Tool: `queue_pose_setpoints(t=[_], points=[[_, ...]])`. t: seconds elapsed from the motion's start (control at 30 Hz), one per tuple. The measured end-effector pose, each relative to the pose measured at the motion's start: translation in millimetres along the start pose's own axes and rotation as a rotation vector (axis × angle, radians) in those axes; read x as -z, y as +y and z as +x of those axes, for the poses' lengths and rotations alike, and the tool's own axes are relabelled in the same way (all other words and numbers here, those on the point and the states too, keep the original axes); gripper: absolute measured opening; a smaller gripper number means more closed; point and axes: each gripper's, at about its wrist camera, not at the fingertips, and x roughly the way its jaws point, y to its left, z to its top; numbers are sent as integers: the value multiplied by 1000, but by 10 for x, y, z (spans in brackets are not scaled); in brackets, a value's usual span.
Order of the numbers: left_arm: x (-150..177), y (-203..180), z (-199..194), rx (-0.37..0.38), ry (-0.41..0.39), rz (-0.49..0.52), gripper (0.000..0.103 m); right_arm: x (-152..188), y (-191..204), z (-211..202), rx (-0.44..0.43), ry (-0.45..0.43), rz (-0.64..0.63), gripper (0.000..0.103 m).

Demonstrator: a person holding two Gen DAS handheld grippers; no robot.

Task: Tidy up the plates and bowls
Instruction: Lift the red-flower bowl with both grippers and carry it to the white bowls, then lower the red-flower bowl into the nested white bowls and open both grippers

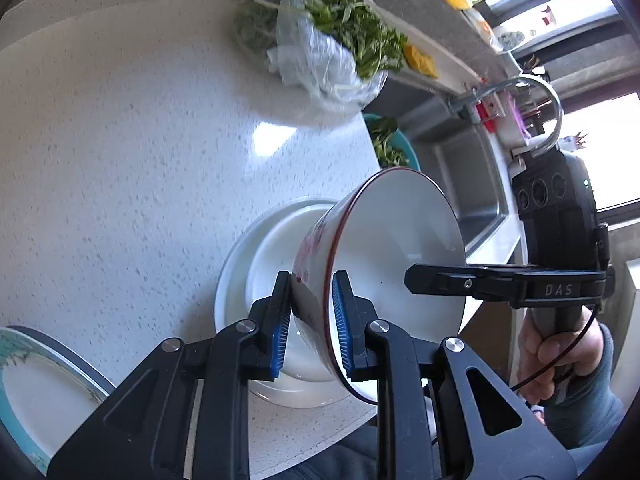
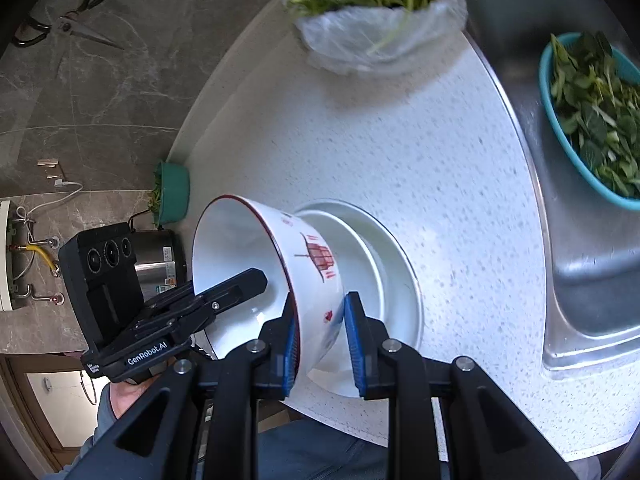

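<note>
A white bowl [image 1: 400, 240] with a red rim and red drawings hangs tilted on its side over a stack of white dishes [image 1: 260, 256] on the speckled counter. My left gripper [image 1: 312, 324] is shut on the bowl's wall, one blue pad inside and one outside. From the right, my right gripper [image 1: 416, 280] reaches over the opposite rim. In the right wrist view the right gripper [image 2: 322, 344] is shut on the bowl [image 2: 316, 280] the same way. There the left gripper [image 2: 248, 280] reaches into it above the white dishes [image 2: 384, 264]. I cannot tell whether the bowl touches them.
A plate with a teal rim [image 1: 32, 392] lies at the counter's near left. A plastic bag of greens [image 1: 332, 40] sits at the back. A teal basket of greens [image 2: 592, 120] rests in the steel sink [image 2: 592, 240] to the right. The counter's front edge is just below the dishes.
</note>
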Motion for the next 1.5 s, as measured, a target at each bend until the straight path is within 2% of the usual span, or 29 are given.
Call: queue_pose_setpoints(t=[0.47, 0.67, 0.9, 1.17, 1.37, 1.5], points=[[146, 80, 149, -51, 9, -6, 19, 18, -30, 157, 43, 37, -26, 24], [155, 25, 159, -95, -7, 34, 19, 75, 53, 141, 118, 22, -89, 22], [146, 44, 153, -94, -17, 33, 19, 119, 192, 173, 211, 7, -155, 19], [101, 53, 149, -105, -48, 43, 19, 110, 168, 159, 220, 1, -142, 21], [94, 49, 153, -103, -48, 38, 19, 120, 143, 102, 184, 0, -98, 28], [85, 31, 166, -105, -45, 33, 19, 133, 193, 87, 218, 9, -138, 27]])
